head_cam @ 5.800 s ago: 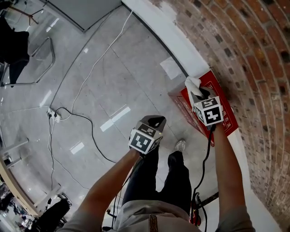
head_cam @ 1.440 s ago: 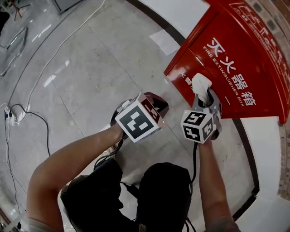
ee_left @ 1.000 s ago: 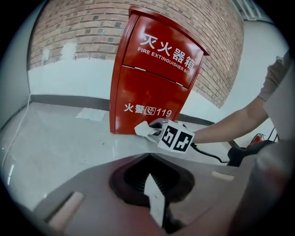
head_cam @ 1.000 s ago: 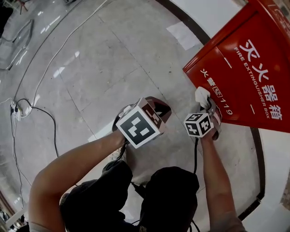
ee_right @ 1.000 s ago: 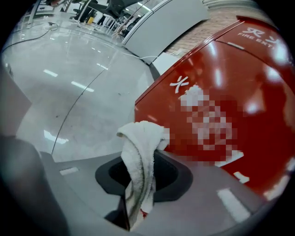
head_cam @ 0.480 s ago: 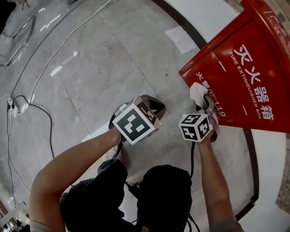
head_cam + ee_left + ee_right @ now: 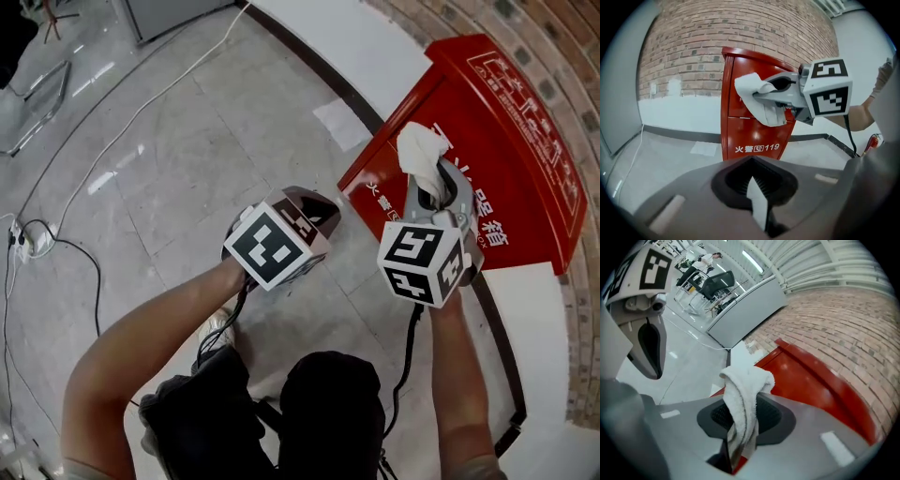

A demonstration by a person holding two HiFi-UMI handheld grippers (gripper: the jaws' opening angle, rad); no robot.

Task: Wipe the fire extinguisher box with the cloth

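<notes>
Our right hand-held gripper (image 7: 427,184) has its jaws clamped on the white cloth (image 7: 416,152). In the right gripper view the cloth (image 7: 743,394) is pinched low between them and folds over in a loose hump above the tips. Our left hand-held gripper (image 7: 317,204) has its jaws pressed together with nothing between them, and it hangs over the floor (image 7: 178,159) just beside the right one, taking no part.

What has changed is the height of the cloth. Half a second ago it lay low on the front of the fire extinguisher box (image 7: 511,122), by the line of print with "119". Now we have carried it up, so that in the left gripper view the cloth (image 7: 757,96) sits over the upper door panel, above the seam, and the "119" print below it is bare. From these views we cannot tell whether it presses on the red face or stands just off it.

The fire extinguisher box (image 7: 736,122) stands at the floor's edge, against the brick wall (image 7: 717,33).

We judge the lower front has had its pass and we are moving to the upper panel. The sloped top (image 7: 825,376) looks to be still ahead of us.
</notes>
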